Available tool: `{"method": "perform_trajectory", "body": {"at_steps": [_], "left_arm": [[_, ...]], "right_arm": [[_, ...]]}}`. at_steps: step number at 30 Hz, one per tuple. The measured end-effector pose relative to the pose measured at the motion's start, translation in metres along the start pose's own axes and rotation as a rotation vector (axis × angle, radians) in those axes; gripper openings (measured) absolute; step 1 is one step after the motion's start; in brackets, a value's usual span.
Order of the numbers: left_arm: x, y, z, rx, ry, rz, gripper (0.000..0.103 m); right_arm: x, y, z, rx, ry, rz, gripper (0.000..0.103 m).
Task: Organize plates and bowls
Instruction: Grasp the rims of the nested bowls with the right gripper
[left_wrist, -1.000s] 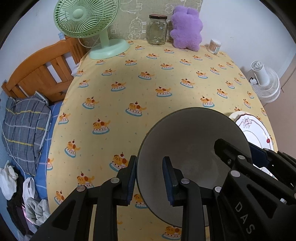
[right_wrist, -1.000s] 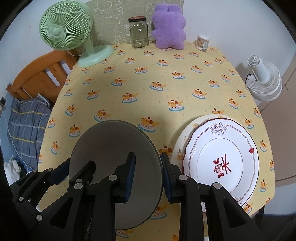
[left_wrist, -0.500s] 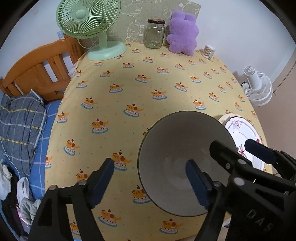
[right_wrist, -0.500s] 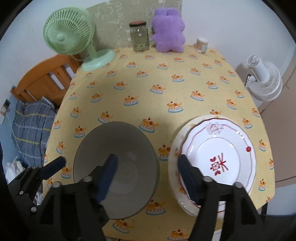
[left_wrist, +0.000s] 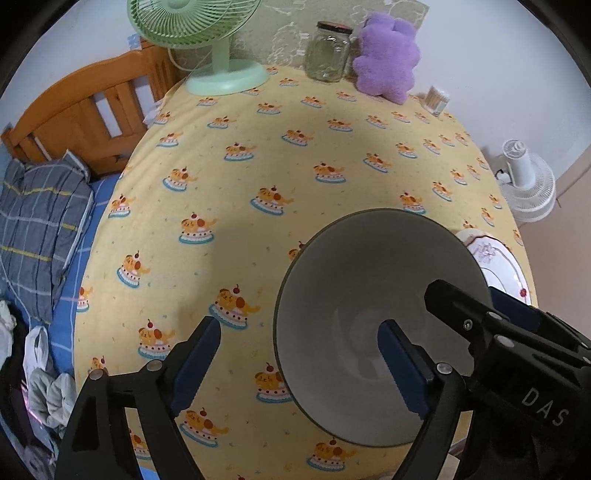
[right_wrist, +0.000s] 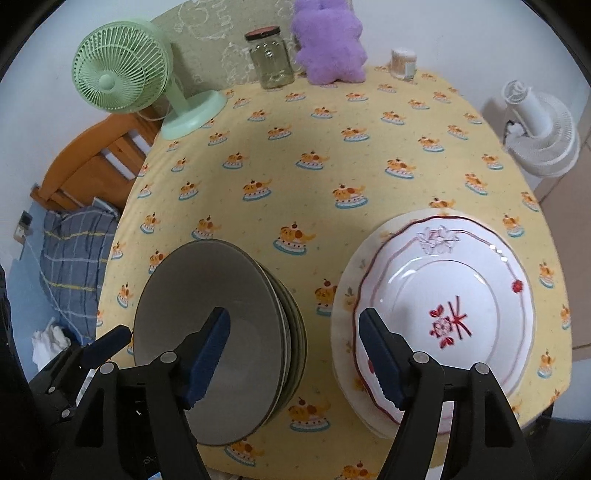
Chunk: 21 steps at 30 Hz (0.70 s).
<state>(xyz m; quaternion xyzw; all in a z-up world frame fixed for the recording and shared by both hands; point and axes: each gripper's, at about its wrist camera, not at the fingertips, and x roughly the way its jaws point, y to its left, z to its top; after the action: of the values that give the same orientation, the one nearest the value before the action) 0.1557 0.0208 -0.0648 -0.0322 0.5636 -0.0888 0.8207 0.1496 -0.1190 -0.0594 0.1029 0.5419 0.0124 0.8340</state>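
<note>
Both of my jaws are wide open now, and they hold nothing. They have just been opening. My left gripper (left_wrist: 295, 365) has one finger out over the cloth and the other over the inside of the grey bowl (left_wrist: 373, 317), with the bowl's near-left rim between them, but the pads do not press on it. My right gripper (right_wrist: 291, 354) has its left finger over the grey bowl (right_wrist: 210, 325) and its right finger over the edge of the white plate (right_wrist: 454, 302). It squeezes neither one.

The grey bowl sits on top of a stack of bowls (right_wrist: 293, 332) on the counter (right_wrist: 314, 184), close to me and a bit to the left. The white plate with red flowers lies on at least one more plate, just beside the bowls on the right. The two piles are apart, with a strip of yellow cloth between them.

I cannot tell how many bowls are in the stack, since only their edges show.

I think the piles are sorted. Both hands are about as near, so both should lift straight up and away, not sideways, so my fingers don't bump the rims.
</note>
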Motion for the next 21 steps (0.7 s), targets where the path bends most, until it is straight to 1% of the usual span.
{"method": "perform_trajectory", "body": {"at_steps": [2, 7, 10, 14, 15, 17, 21], "left_arm": [[0.002, 0.0, 0.001, -0.018, 0.005, 0.012, 0.088], [0.007, -0.005, 0.002, -0.034, 0.03, 0.054, 0.088], [0.012, -0.012, 0.003, -0.028, 0.043, 0.075, 0.088], [0.018, -0.017, 0.002, -0.033, 0.064, 0.104, 0.087], [0.018, -0.017, 0.002, -0.035, 0.065, 0.103, 0.087], [0.021, -0.015, 0.001, -0.043, 0.07, 0.097, 0.087], [0.023, -0.012, 0.003, -0.039, 0.079, 0.064, 0.086]], "right_arm": [[0.004, -0.001, 0.002, -0.012, 0.008, 0.028, 0.074], [0.024, -0.008, 0.009, -0.009, 0.075, 0.098, 0.059], [0.035, -0.014, 0.009, 0.012, 0.119, 0.139, 0.054], [0.048, -0.018, 0.01, 0.02, 0.165, 0.17, 0.048], [0.05, -0.019, 0.009, 0.025, 0.174, 0.183, 0.046], [0.053, -0.02, 0.008, 0.029, 0.181, 0.198, 0.046], [0.053, -0.019, 0.008, 0.039, 0.181, 0.199, 0.046]]}}
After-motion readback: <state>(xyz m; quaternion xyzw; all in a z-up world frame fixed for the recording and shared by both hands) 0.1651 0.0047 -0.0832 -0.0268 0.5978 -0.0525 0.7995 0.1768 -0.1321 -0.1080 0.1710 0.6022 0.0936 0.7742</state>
